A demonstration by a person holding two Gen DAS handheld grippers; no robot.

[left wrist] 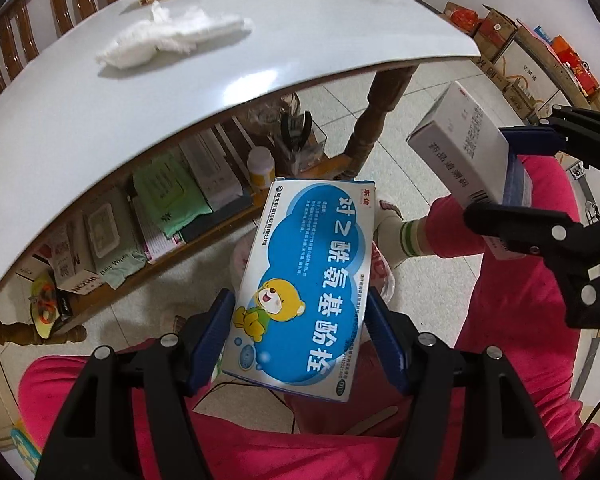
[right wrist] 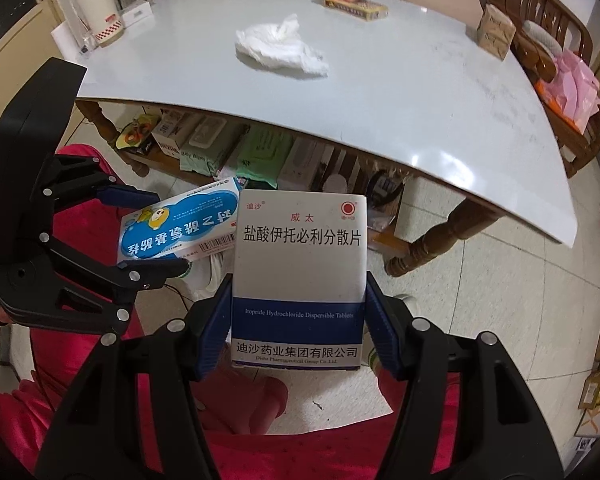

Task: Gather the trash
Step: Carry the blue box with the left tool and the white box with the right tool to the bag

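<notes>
You're mid-carry, left gripper (left wrist: 300, 340) pinching the blue box (left wrist: 300, 280), right gripper (right wrist: 298, 328) clamping the white box (right wrist: 300, 276) (tissue (right wrist: 280, 46) remains tabled); find the bin next.

A pale tabletop (right wrist: 440, 120) stands on turned wooden legs (right wrist: 432, 240), with wooden chairs (right wrist: 548, 12) along its far side. At its far left corner sits a cream kettle (right wrist: 98, 8), and a brown paper package (right wrist: 496, 30) rests near its right edge, beside a pink plastic bag (right wrist: 576, 92) on a chair. A lower shelf (left wrist: 204, 236) under the tabletop carries a green wipes pack (left wrist: 168, 188), boxes and a white bottle (left wrist: 261, 168); cardboard boxes (left wrist: 512, 52) line the tiled floor (right wrist: 500, 300).
</notes>
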